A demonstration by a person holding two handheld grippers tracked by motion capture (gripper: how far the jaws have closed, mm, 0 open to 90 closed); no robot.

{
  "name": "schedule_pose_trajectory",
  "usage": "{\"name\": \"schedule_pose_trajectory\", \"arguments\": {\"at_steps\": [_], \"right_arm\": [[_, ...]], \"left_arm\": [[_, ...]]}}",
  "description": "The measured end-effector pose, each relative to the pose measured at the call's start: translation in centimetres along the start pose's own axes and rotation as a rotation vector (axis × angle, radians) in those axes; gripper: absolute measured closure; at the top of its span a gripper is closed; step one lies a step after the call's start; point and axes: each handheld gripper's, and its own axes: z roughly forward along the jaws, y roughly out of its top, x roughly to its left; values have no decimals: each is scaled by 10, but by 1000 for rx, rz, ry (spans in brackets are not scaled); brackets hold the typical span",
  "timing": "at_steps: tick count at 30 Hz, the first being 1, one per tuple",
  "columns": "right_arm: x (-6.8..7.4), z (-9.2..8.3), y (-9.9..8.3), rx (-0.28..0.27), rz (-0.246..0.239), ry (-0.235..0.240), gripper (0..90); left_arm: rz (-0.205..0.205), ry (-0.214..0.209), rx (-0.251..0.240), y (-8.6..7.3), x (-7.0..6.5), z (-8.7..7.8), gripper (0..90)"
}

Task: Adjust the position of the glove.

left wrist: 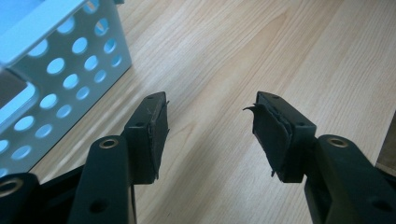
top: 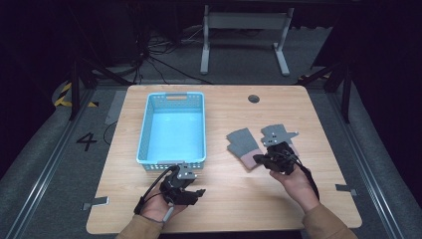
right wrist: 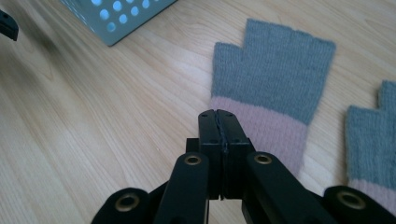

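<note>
My right claw [right wrist: 218, 122] hovers pressed together, empty, over the near glove's [right wrist: 271, 88] pink cuff; the left claw [left wrist: 210, 126] waits apart beside the basket [top: 171, 124]. I judge the pickup comes next: spread the jaws, drop onto the cuff, pinch.

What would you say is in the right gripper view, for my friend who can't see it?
The right gripper has its two black fingers pressed shut, with nothing between them, above the pink cuff of a grey fingerless glove lying flat on the wooden table. A second glove lies at the right edge, and a blue basket's corner shows top left.
</note>
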Motion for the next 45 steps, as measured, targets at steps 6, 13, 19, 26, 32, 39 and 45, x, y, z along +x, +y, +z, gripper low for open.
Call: {"name": "schedule_pose_trajectory", "arguments": {"at_steps": [6, 13, 19, 26, 32, 39, 45], "right_arm": [[-1, 13, 21, 9, -8, 18, 900], [1, 32, 41, 29, -19, 31, 900], [0, 54, 55, 65, -13, 5, 900], [-4, 84, 63, 112, 1, -43, 900], [-7, 97, 61, 131, 15, -55, 900], [-12, 100, 59, 142, 27, -73, 900], [-14, 104, 58, 162, 31, -72, 900]], "left_arm": [[28, 14, 31, 1, -4, 1, 454], [15, 19, 36, -2, -1, -1, 451], [40, 9, 36, -3, -4, -2, 440], [51, 26, 33, -4, -3, 1, 429], [55, 25, 37, -4, -2, 1, 425], [66, 31, 38, -5, -3, 1, 423], [63, 32, 34, -5, -3, 2, 422]]}}
